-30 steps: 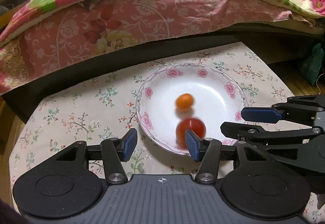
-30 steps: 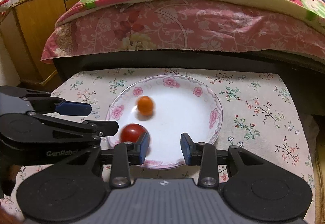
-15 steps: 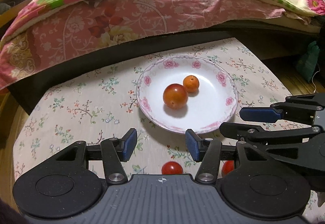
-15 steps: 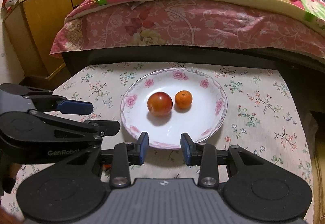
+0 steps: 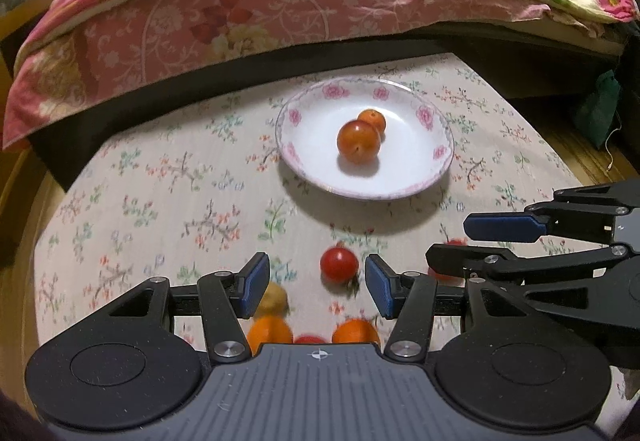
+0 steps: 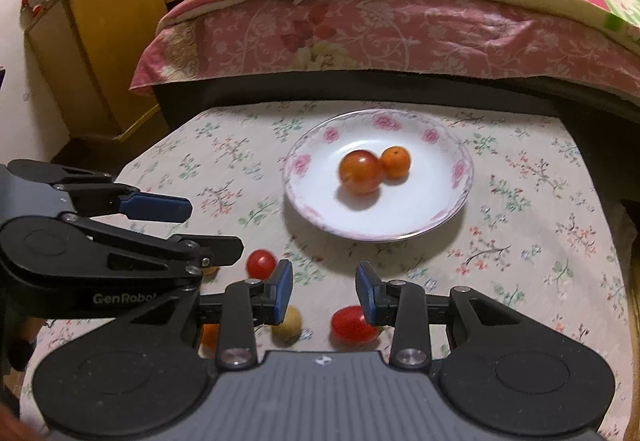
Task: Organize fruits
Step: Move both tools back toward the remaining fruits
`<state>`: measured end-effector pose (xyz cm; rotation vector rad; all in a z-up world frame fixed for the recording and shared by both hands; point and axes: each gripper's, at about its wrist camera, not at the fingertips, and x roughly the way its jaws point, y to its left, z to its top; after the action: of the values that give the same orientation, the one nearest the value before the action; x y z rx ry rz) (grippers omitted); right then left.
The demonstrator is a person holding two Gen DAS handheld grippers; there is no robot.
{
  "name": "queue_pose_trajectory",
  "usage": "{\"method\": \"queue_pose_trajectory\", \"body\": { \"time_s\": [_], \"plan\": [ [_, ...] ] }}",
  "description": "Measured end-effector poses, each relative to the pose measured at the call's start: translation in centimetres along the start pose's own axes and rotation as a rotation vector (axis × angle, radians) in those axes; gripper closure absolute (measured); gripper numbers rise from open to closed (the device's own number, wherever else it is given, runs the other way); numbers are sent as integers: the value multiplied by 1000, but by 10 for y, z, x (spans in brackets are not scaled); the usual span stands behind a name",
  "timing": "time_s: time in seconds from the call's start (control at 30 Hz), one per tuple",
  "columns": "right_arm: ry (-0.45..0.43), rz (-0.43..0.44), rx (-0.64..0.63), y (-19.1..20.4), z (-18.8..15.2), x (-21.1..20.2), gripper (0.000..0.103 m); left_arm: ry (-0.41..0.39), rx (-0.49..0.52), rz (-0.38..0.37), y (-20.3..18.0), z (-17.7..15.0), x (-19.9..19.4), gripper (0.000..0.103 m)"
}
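A white plate with pink flowers on its rim [image 5: 400, 196] [image 6: 304, 209] sits on the floral tablecloth and holds a large orange-red tomato [image 5: 358, 141] [image 6: 360, 172] touching a small orange [image 5: 373, 119] [image 6: 395, 161]. Nearer to me, loose fruit lies on the cloth: a small red tomato [image 5: 339, 265] [image 6: 261, 263], another red tomato [image 6: 352, 323], a yellowish fruit [image 5: 274, 299] [image 6: 287, 325] and oranges [image 5: 355, 331] [image 6: 210, 335]. My left gripper [image 5: 316, 277] [image 6: 200, 227] hangs open above them. My right gripper [image 6: 324, 283] [image 5: 468, 241] is beside it, also open. Neither holds anything.
A bed with a pink floral quilt [image 6: 380, 29] runs along the far edge of the table. A wooden cabinet [image 6: 100, 41] stands at the back left. A green bag [image 5: 600, 109] lies on the floor to the right.
Both grippers have drawn back from the plate toward the near side. The tomato rolled across the plate and settled against the orange. Loose fruit has come into view under the fingers.
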<state>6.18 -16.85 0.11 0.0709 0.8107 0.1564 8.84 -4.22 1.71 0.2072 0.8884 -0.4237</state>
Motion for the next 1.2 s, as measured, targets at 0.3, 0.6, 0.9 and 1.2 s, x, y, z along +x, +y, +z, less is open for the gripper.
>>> {"method": "queue_pose_trajectory", "body": {
  "time_s": [0.3,0.6,0.9,1.2],
  "plan": [
    [50,71,-25,23,-20,-1,68,41,-26,5,16,-36,-17,41],
    [90,155,-143,55,-33,8,66,86,-27,29,31,-56,-18,38],
    [139,155,-178,52,-37,32,66,104,23,3,30,-63,-13,33],
    [145,184,-211,56,-35,54,66,128,15,-17,33,-66,-5,33]
  ]
}}
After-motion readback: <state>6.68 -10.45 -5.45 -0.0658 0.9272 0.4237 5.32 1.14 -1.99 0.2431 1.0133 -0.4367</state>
